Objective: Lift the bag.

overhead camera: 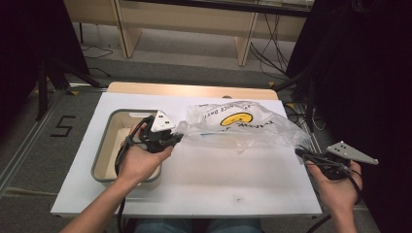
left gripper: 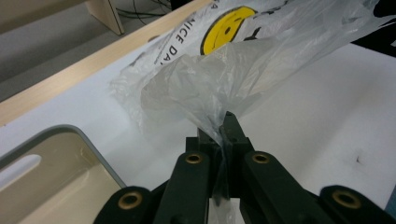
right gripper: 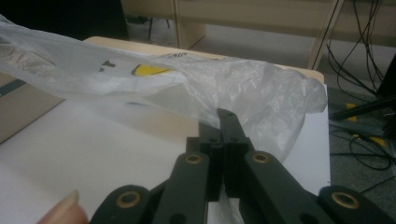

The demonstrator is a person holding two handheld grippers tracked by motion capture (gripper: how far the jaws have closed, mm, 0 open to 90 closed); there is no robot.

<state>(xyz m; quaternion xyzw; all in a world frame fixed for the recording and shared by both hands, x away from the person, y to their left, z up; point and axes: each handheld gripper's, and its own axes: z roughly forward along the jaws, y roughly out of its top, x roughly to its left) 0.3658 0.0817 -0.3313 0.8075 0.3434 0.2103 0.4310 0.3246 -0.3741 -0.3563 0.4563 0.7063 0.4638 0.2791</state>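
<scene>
Two hands are seen at the near edge of the high view, each carrying one tool. One thin, clear plastic bag (overhead camera: 240, 124) with a yellow smiley face and black lettering is stretched between them, lifted off the white table (overhead camera: 204, 179) along most of its length. One end of the bag is pinched by the left tool (overhead camera: 179, 137), whose jaws are closed on a gathered tuft of the film, as is shown in the left gripper view (left gripper: 223, 122). The opposite end is clamped by the right tool (overhead camera: 299, 152) just past the table's right edge; its jaws are likewise closed on the plastic (right gripper: 224, 116). One grey-rimmed beige tray (overhead camera: 104, 145) is set on the table's left part, partly under the left hand (overhead camera: 141, 162).
</scene>
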